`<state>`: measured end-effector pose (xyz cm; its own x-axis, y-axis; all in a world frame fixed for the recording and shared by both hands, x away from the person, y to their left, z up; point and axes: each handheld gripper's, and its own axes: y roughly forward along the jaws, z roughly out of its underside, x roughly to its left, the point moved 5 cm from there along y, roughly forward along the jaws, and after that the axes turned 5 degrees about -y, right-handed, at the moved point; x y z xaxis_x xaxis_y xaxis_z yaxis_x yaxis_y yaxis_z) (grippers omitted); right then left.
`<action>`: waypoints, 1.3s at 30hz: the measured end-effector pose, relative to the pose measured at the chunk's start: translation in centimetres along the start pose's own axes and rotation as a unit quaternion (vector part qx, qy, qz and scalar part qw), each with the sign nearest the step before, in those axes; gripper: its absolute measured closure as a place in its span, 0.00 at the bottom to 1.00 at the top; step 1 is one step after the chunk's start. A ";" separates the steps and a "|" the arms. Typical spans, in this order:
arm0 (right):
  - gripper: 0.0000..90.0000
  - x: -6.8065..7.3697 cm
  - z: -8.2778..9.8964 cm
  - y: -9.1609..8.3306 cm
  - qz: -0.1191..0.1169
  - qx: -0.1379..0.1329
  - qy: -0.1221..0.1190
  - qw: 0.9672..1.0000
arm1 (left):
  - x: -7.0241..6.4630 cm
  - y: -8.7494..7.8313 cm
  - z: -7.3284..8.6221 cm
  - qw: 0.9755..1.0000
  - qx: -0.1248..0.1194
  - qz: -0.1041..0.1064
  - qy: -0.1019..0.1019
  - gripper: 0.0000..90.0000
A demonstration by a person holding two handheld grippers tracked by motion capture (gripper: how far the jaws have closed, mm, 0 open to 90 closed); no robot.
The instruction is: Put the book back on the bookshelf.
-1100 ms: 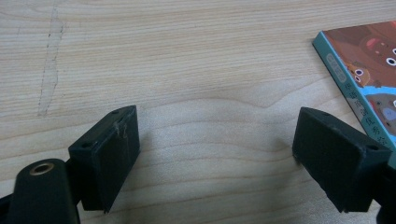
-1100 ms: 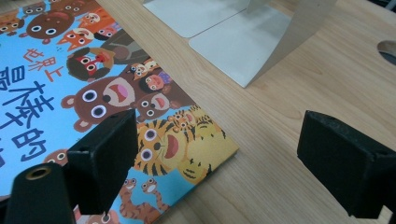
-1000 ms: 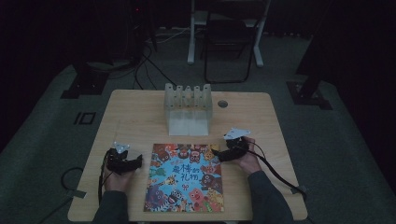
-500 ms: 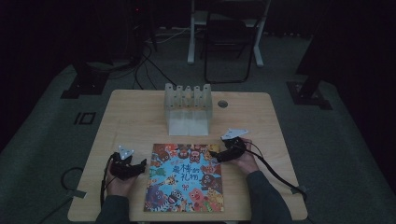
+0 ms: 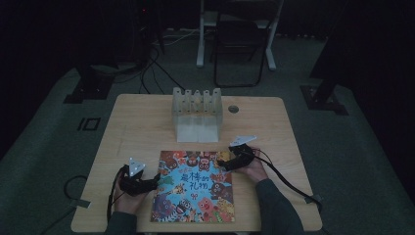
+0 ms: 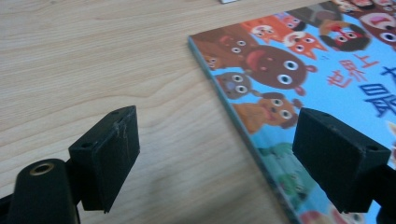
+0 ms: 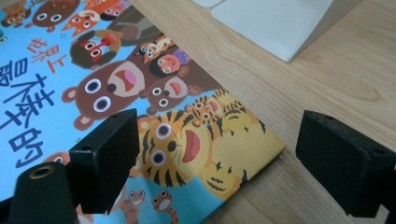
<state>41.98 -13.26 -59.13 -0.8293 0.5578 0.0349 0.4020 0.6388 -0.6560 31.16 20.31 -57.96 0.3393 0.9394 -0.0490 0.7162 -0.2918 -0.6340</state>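
Still flat and shut on table: picture book, flanked by left gripper and right gripper, jaws released, left's just widened, nothing grasped yet.

high view: overhead, far | tool views: low, close | shared: book on table

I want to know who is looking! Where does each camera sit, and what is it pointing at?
High view: above the person's side, looking forward and down at the table; forearms, hands, left claw and right claw show.
Left gripper view: on the left claw, facing the picture book edge; its open jaws show.
Right gripper view: on the right claw, over the book's tiger corner; open jaws show.
All three share the book.
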 end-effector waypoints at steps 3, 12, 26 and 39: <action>0.15 0.1 0.1 0.2 -0.004 0.002 0.001 1.000 | -0.7 -0.3 0.2 1.000 0.001 0.003 0.014 0.16; 0.15 0.2 0.2 0.5 -0.016 0.003 0.014 1.000 | -3.1 -1.2 0.6 0.999 -0.007 0.018 0.051 0.10; 0.16 -0.1 0.1 0.3 -0.029 -0.001 0.041 0.999 | -8.2 -2.2 1.5 0.990 -0.005 0.091 0.109 0.02; 0.16 -0.3 -0.8 -0.7 -0.044 -0.031 0.056 0.997 | -12.5 -2.4 2.6 0.975 0.002 0.156 0.157 0.00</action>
<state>42.26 -13.48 -58.06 -0.8157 0.5510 0.1763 0.3558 0.7181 -0.5981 23.58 9.77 -57.85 0.7113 0.7029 -0.0011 0.5456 -0.5532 -0.6295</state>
